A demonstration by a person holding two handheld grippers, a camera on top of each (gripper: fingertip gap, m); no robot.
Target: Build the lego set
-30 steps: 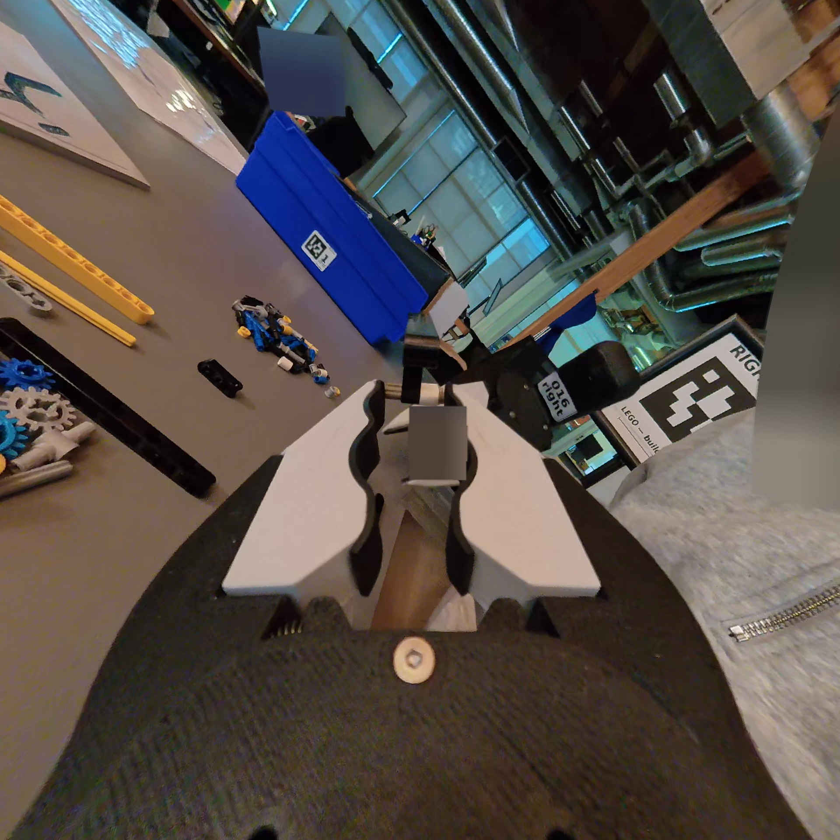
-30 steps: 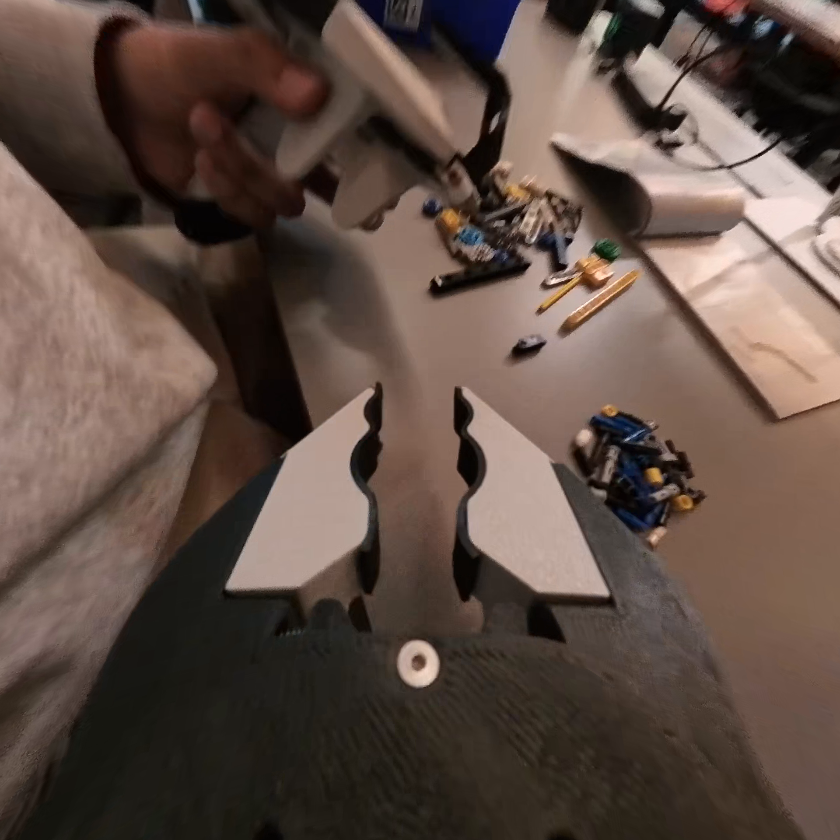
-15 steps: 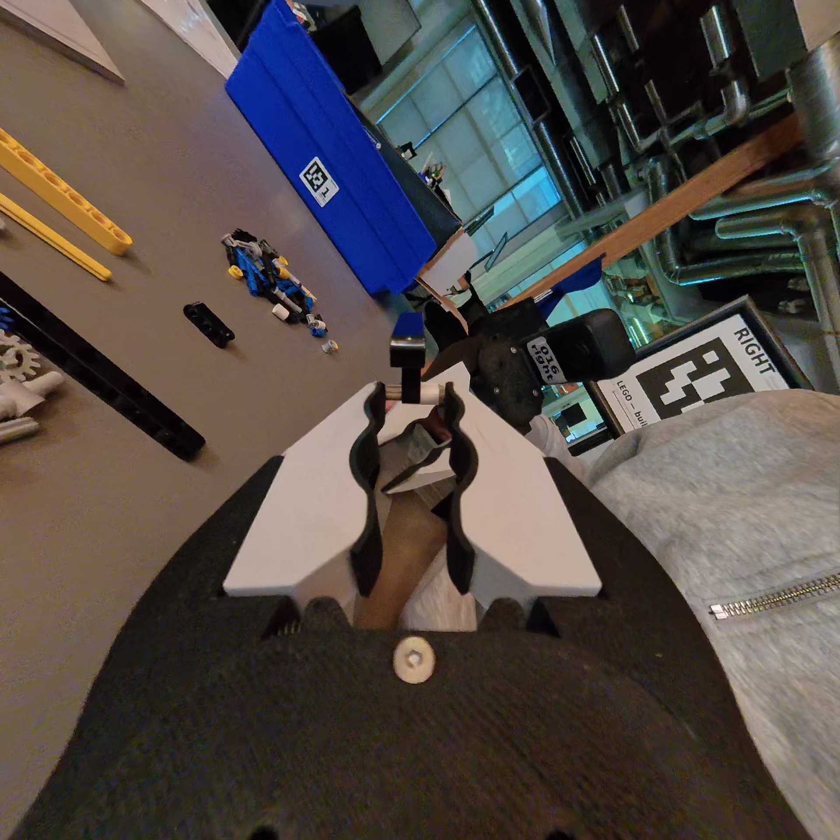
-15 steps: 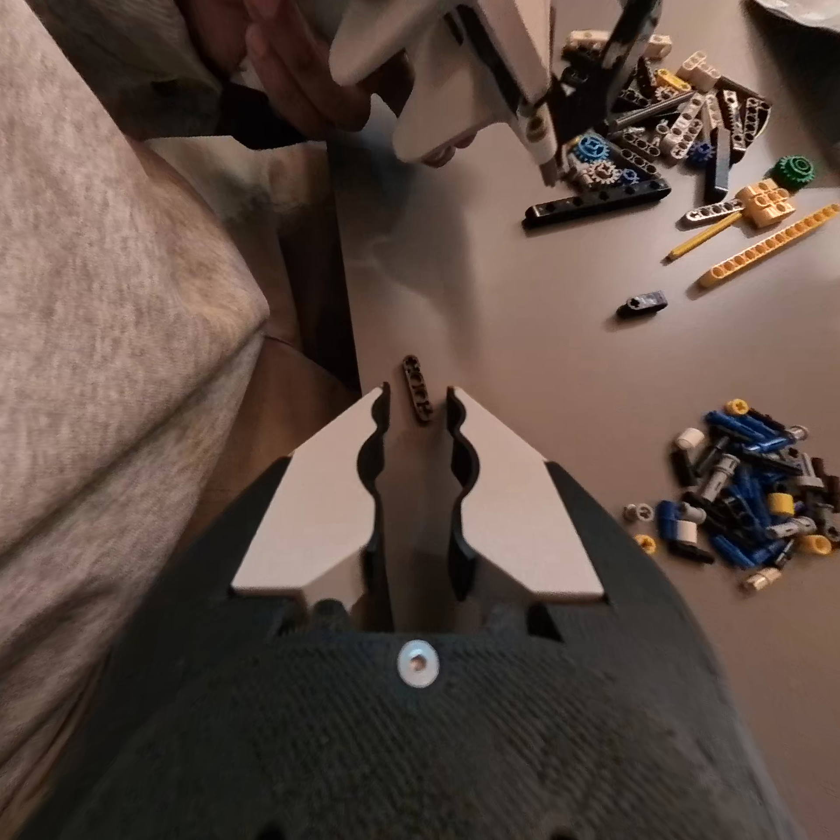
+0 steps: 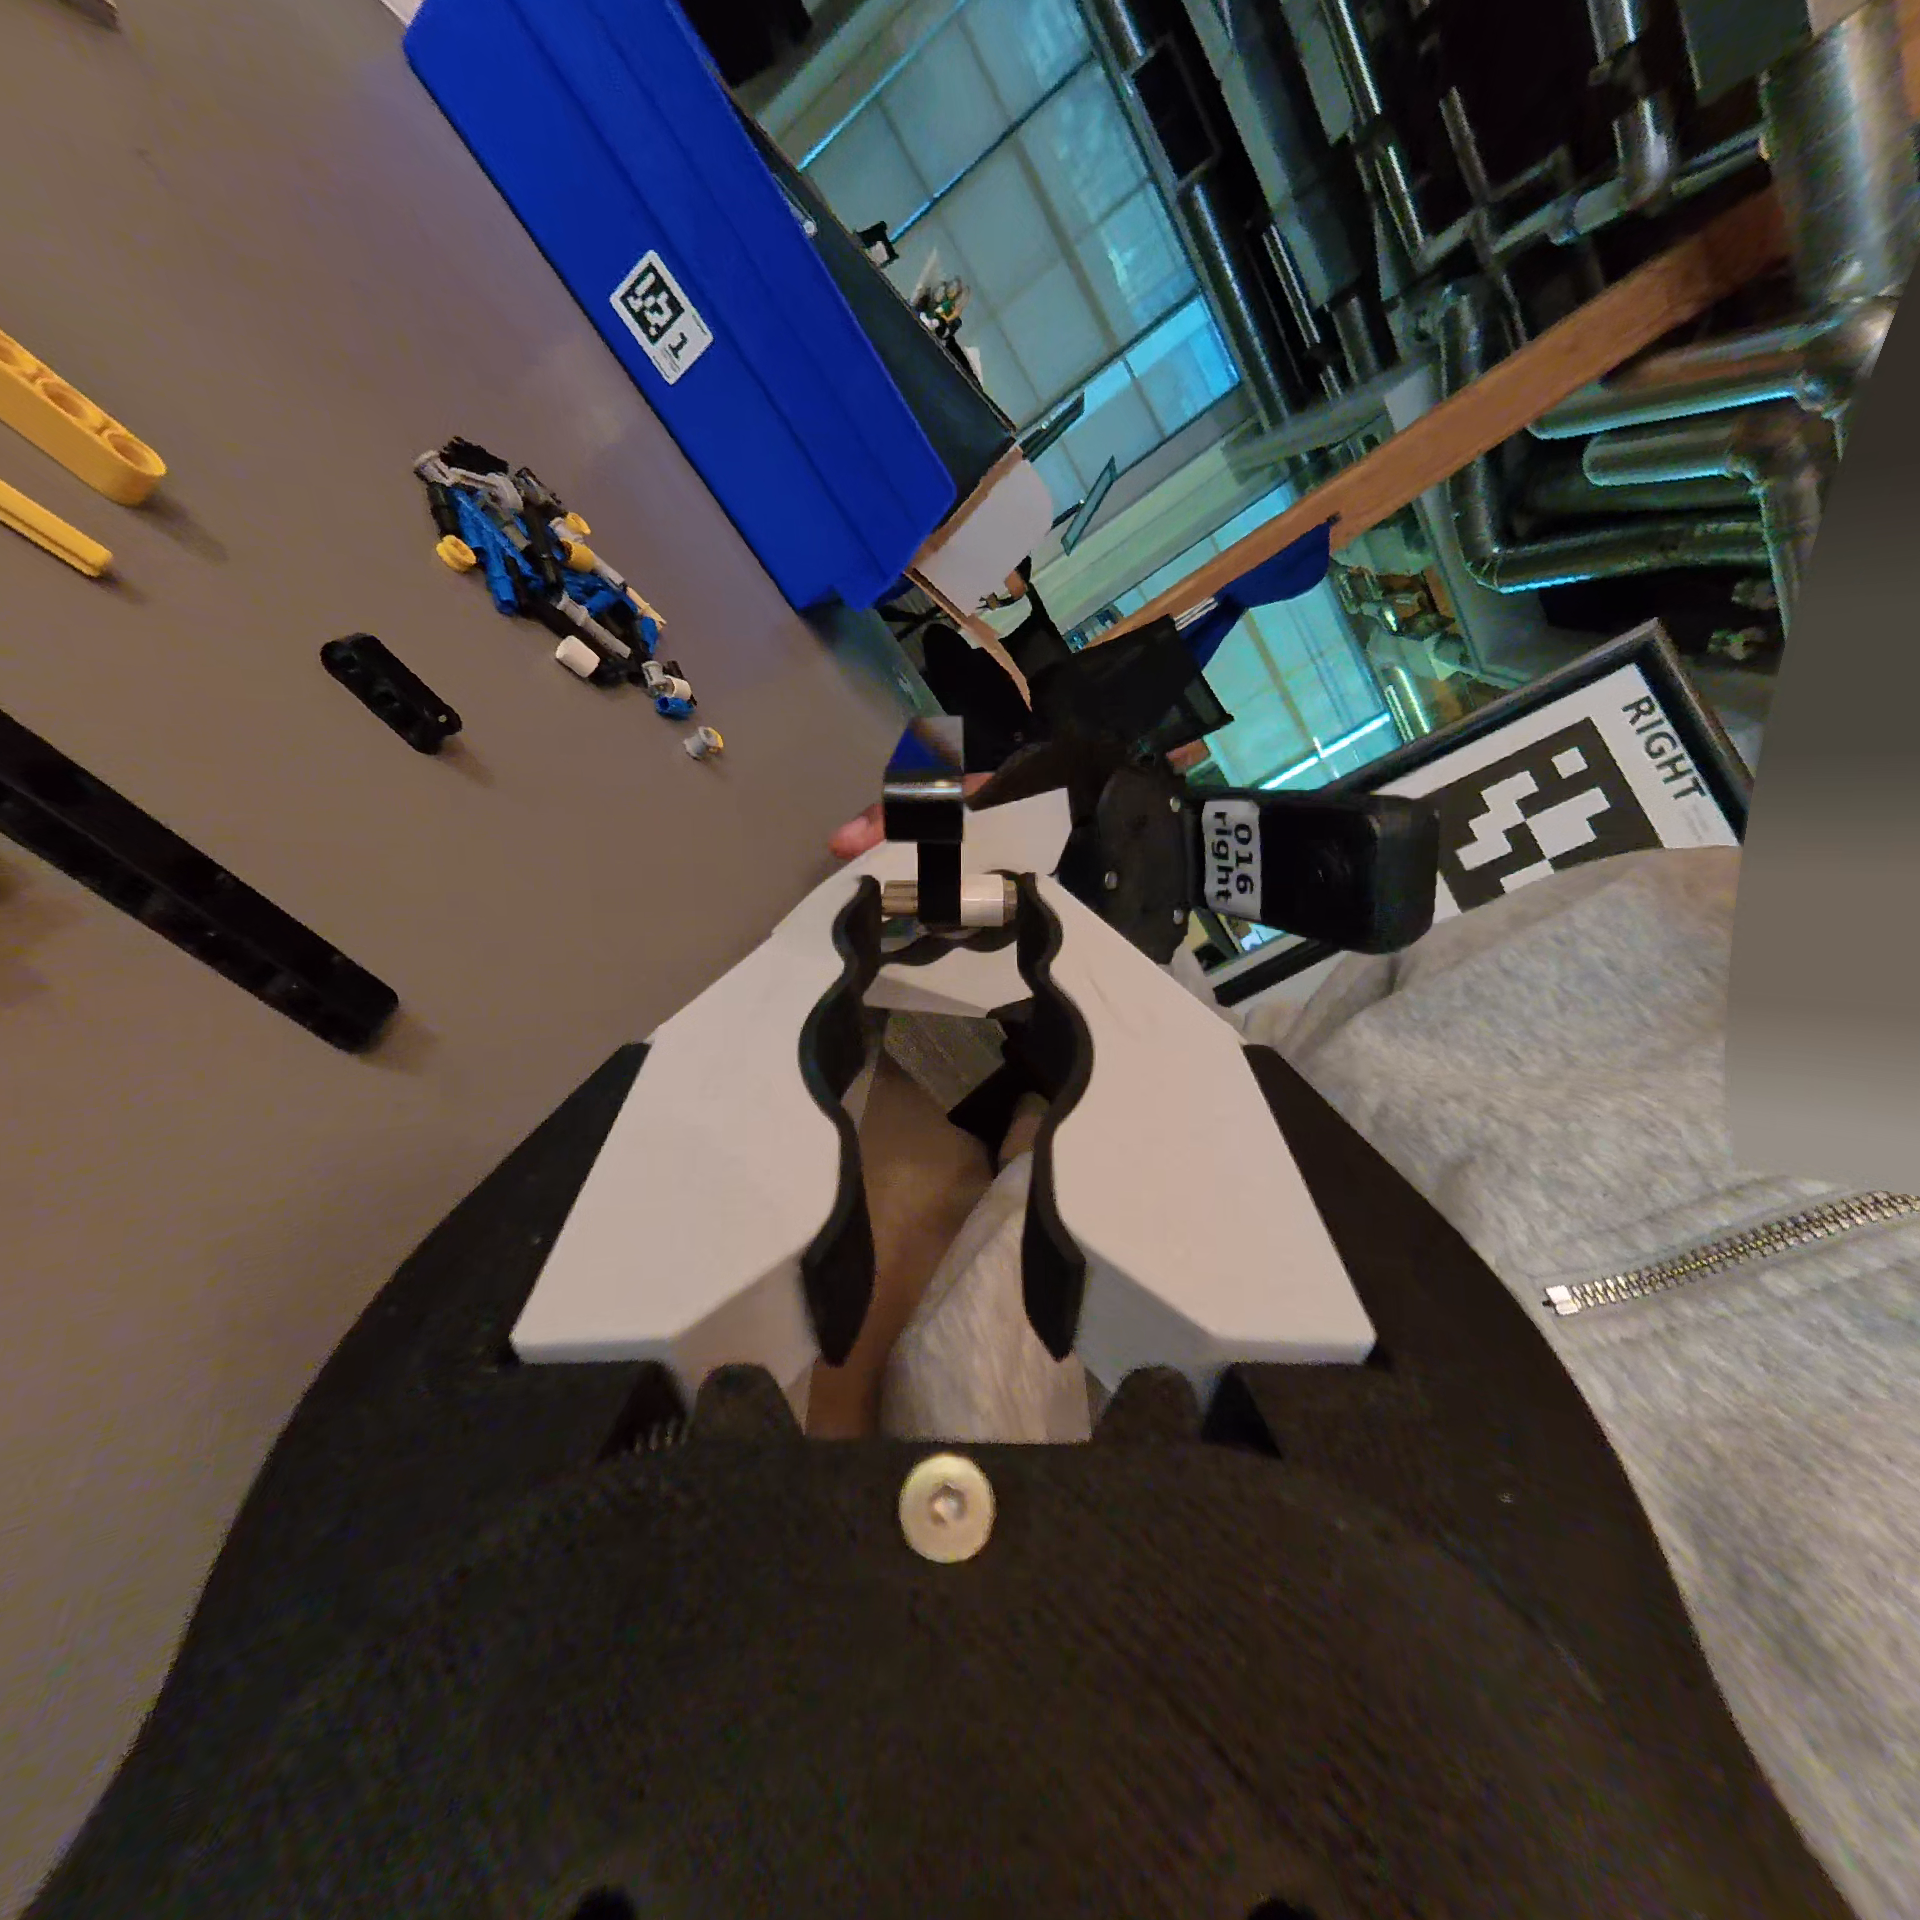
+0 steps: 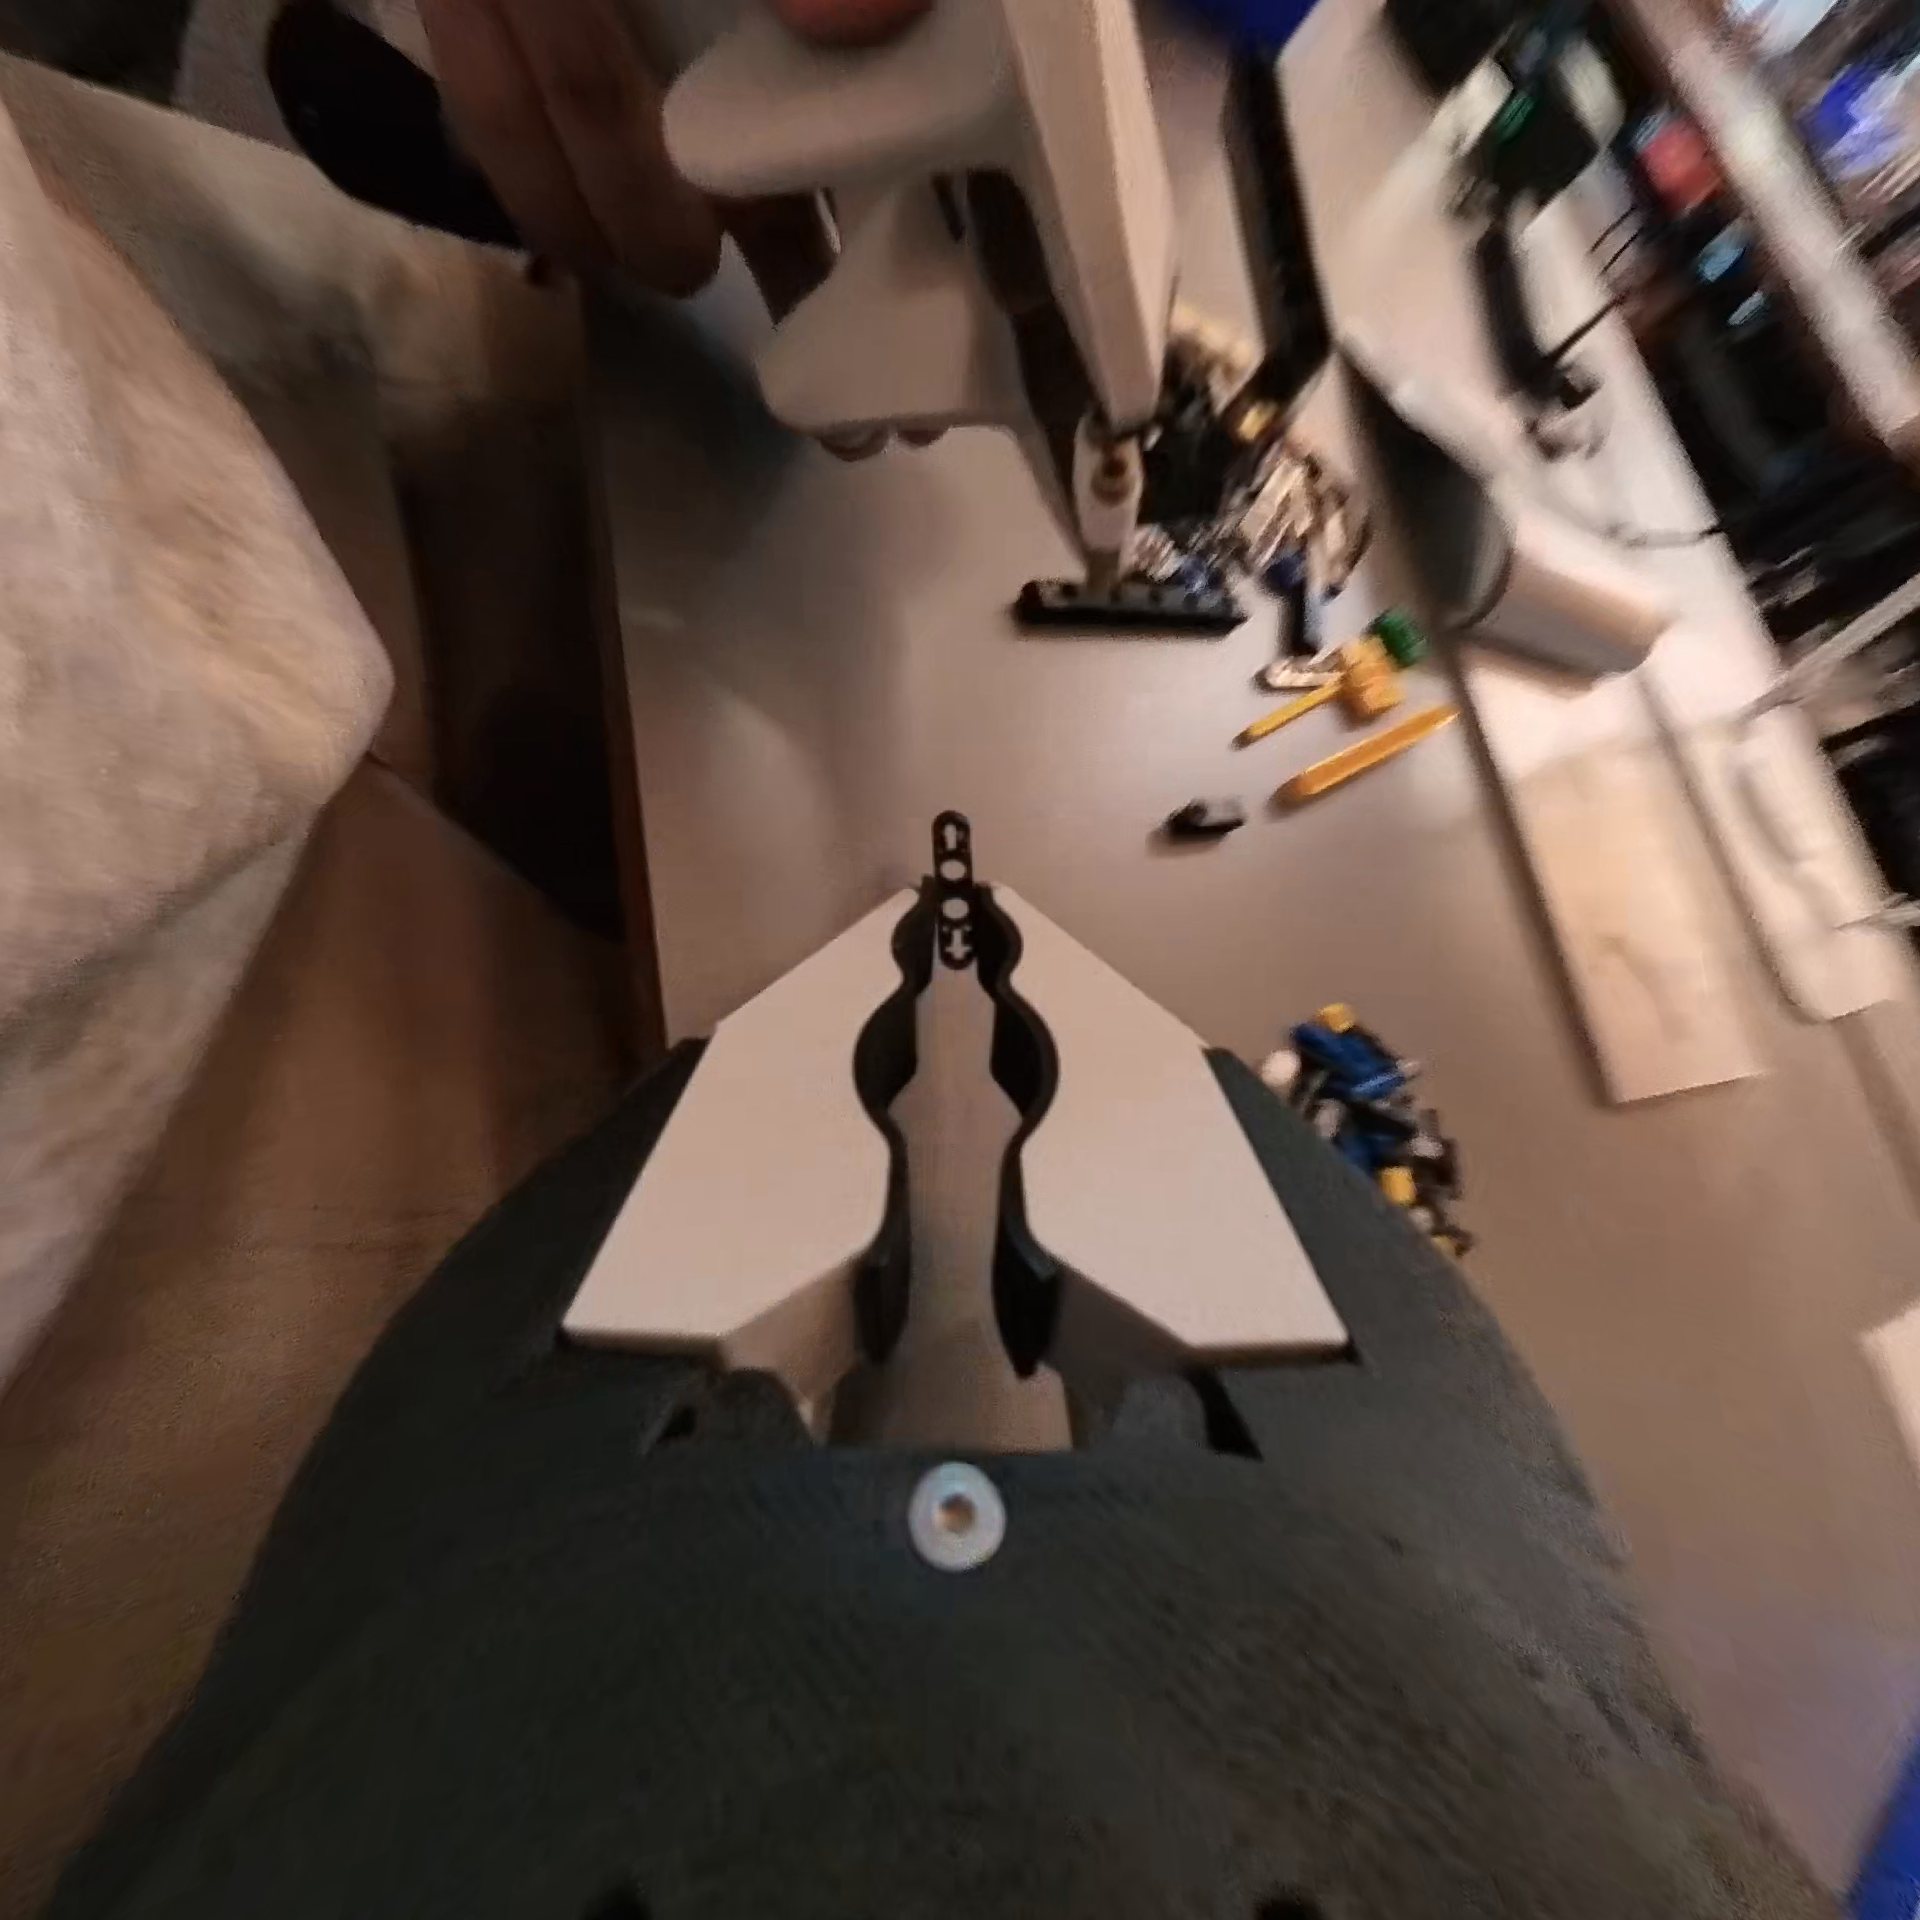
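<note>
My left gripper (image 5: 948, 902) is shut on a small part: a white and grey pin (image 5: 985, 894) crosswise between the tips, with a short black piece (image 5: 920, 821) standing up from it. The right gripper's black body (image 5: 1278, 862) is just beyond it. In the right wrist view my right gripper (image 6: 953, 906) is shut on a thin black holed beam (image 6: 951, 840) that sticks out past the tips, over the grey table (image 6: 831, 727) near its front edge. The left gripper (image 6: 1039, 260) hangs above and ahead, blurred.
A blue bin (image 5: 675, 312) stands at the back. On the table lie a pile of small blue and grey pins (image 5: 540, 571), a short black piece (image 5: 390, 691), a long black beam (image 5: 208, 914) and yellow beams (image 5: 73, 426). White sheets (image 6: 1662, 914) lie to the right. A grey sweater (image 5: 1558, 1143) is close.
My right gripper has shut on the thin black beam that lay near the table's front edge. My left gripper still holds its pin part and has tilted a little.
</note>
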